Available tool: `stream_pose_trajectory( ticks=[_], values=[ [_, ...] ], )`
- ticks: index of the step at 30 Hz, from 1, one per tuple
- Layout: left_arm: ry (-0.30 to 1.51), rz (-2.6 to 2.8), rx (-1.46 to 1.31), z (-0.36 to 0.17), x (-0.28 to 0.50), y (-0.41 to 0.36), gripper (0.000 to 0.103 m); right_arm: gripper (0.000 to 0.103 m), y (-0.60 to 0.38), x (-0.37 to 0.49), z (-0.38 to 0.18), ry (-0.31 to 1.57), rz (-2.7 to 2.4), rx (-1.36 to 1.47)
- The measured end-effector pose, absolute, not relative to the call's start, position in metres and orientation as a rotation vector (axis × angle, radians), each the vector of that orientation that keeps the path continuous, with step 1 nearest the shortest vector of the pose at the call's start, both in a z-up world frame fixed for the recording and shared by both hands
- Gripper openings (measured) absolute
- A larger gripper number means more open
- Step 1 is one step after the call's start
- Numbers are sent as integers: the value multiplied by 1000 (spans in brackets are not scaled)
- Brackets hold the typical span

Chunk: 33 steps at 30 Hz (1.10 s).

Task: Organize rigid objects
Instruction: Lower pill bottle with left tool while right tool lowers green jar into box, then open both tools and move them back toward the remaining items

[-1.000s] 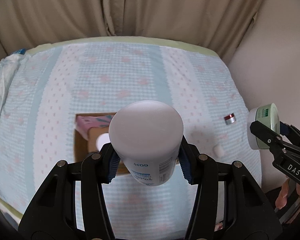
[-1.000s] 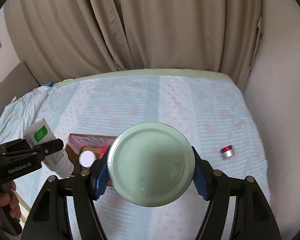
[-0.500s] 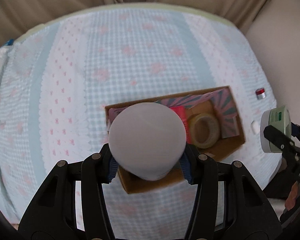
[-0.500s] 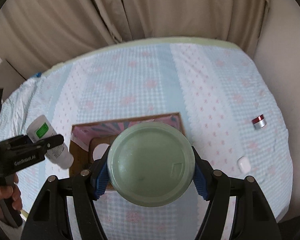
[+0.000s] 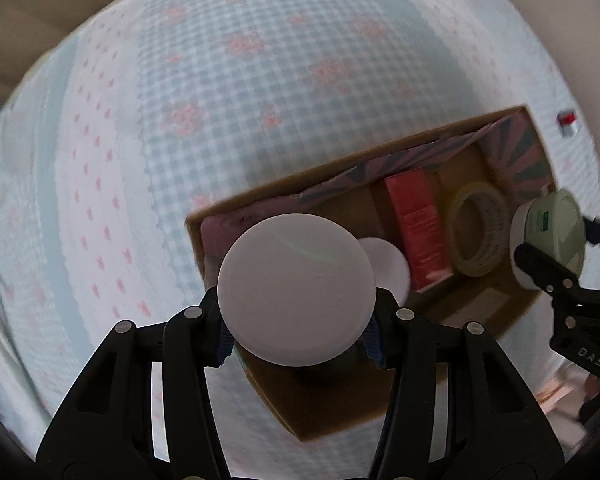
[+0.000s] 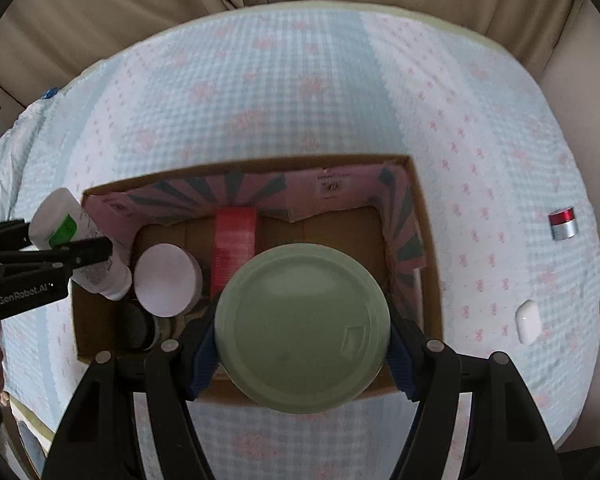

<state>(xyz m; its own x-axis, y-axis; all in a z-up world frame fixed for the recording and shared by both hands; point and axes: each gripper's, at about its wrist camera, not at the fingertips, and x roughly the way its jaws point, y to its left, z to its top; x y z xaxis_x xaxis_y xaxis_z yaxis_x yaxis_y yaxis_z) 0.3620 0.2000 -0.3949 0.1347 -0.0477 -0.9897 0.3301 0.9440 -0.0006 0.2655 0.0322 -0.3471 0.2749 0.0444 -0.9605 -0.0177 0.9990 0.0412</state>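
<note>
Bed (image 6: 300,92): it had filled most of both views a second before; by this moment it lay only around the box, so both cameras had come down over the box.
Cardboard box (image 6: 428,240): open on the bedspread, already holding a red carton (image 6: 234,240), a tape roll (image 5: 478,236) and a white-lidded jar (image 6: 168,280).
Green-lidded jar (image 6: 302,334): clamped in the right gripper (image 6: 302,340), over the box's near right part, the drop judged imminent.
White bottle (image 5: 296,290): gripped by the left gripper (image 5: 296,316), bottom toward the camera, at the box's left end and tilted in, no longer out over bare bedspread.
White case (image 6: 528,322): left on the bedspread right of the box, likely due next.
Red-and-silver cap (image 6: 563,222): lay farther right, well apart from the box.
</note>
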Motion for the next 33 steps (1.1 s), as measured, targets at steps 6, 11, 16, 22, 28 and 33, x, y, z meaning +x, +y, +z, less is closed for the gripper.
stream_pose_trajectory(
  ticks=[6, 11, 16, 22, 28, 33],
  values=[
    [1362, -370, 283, -388, 373, 178, 103, 83, 38, 274, -372, 1309, 111, -13],
    [1357, -365, 254, -387, 370, 187, 103, 103, 33, 270, -368, 1227, 131, -18],
    [1369, -331, 190, -385, 357, 200, 103, 103, 29, 268, -368, 1209, 131, -33],
    [1361, -301, 145, -373, 342, 208, 103, 103, 27, 266, -357, 1187, 134, -31],
    [1290, -273, 121, -335, 319, 213, 103, 103, 26, 256, -327, 1157, 146, -18],
    [1233, -262, 86, -295, 287, 217, 103, 103, 25, 236, -289, 1130, 149, -8]
  ],
)
